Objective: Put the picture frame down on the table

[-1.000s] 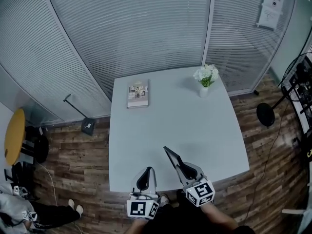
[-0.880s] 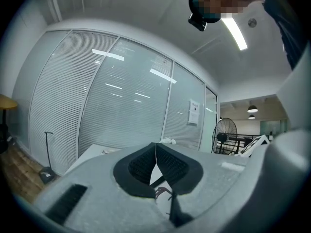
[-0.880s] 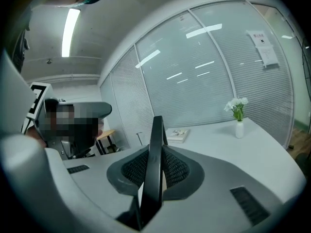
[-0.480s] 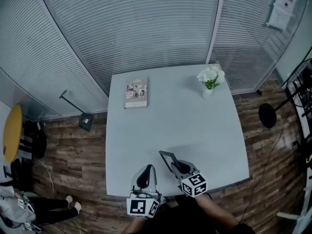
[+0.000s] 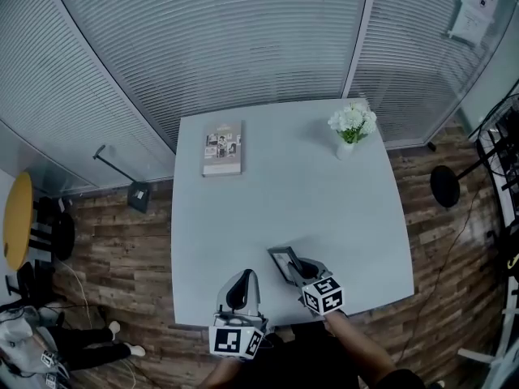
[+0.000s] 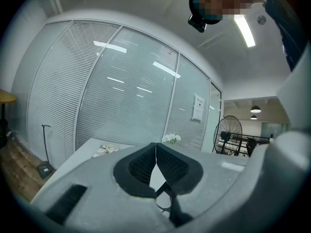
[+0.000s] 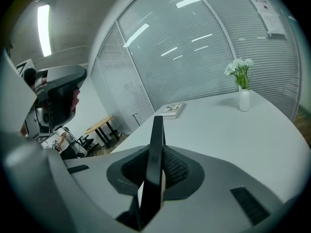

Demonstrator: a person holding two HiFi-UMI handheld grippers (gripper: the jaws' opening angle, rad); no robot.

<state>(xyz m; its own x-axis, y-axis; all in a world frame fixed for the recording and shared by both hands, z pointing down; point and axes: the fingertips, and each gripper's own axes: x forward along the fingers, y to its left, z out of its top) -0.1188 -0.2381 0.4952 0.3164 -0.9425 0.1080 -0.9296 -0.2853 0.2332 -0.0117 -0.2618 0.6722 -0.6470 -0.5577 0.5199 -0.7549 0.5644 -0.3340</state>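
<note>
Right gripper (image 5: 302, 271) clamps a thin black frame (image 5: 284, 262) low in the picture, at the table's near edge.
In the right gripper view the frame shows edge-on, a slim dark slab between ribbed pads, its face hidden. Left gripper (image 5: 241, 282) is closed on nothing, pads meeting. The table (image 5: 308, 193) is smooth and pale, with a flat book (image 5: 222, 148) upper left and white flowers (image 5: 350, 123) upper right.

book (image 5: 222, 148) far-left | white flowers (image 5: 350, 121) in vase (image 5: 345, 150) far-right | floor stand (image 5: 136, 194) left
</note>
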